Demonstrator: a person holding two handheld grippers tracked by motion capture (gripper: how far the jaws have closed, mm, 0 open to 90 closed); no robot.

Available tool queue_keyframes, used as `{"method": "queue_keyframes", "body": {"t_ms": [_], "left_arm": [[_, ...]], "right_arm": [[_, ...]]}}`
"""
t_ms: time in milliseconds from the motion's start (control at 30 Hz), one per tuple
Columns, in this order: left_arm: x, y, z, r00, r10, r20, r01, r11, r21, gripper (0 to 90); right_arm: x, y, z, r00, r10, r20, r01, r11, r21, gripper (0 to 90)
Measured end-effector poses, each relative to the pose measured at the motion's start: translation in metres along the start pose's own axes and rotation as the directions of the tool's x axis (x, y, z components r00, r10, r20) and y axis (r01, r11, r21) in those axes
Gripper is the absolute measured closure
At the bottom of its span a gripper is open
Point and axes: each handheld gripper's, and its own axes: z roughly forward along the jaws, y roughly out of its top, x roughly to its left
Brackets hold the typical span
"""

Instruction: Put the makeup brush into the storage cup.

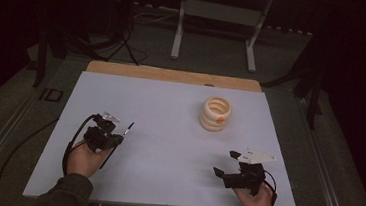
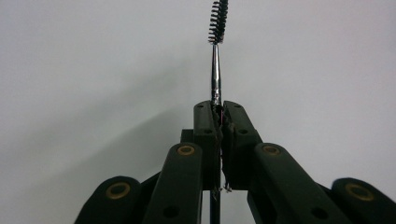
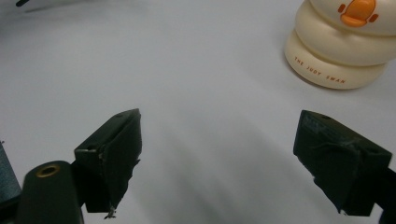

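Your left claw (image 2: 219,114) hides the lower handle of the thin brush (image 2: 218,28) between its pressed pads, and the top edge of the left gripper view cuts off the bristle tip. In your right gripper view the cream ringed cup (image 3: 341,51) runs off the top and right edges, so its rim is lost. From the high view the brush is too thin to make out clearly.

High view: fixed above the near edge, facing forward and down, taking in the whole tabletop (image 1: 170,112). Left gripper view: low, close, looking along its jaws over bare tabletop toward a thin brush (image 2: 218,23). Right gripper view: also low and near; shares the cream ringed holder (image 3: 341,46) with the high view, and possibly the brush tip.
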Motion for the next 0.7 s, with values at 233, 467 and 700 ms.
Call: {"method": "queue_keyframes", "body": {"t_ms": [233, 467, 700], "left_arm": [[-0.007, 0.003, -0.012, 0.9986, 0.034, 0.041, -0.031, 0.9970, -0.071, 86.3], [-0.013, 0.003, -0.017, 0.9954, 0.060, 0.074, -0.049, 0.9883, -0.144, 86.2], [-0.024, 0.006, -0.019, 0.9849, 0.112, 0.132, -0.082, 0.9738, -0.212, 86.2]], "right_arm": [[0.003, 0.004, 0.001, 0.9993, 0.007, -0.035, -0.008, 1.000, -0.016, 15.2], [0.005, 0.017, 0.002, 0.9968, -0.012, -0.079, 0.011, 1.000, -0.019, 15.2], [0.011, 0.035, 0.003, 0.9901, -0.021, -0.138, 0.015, 0.999, -0.047, 15.2]]}}
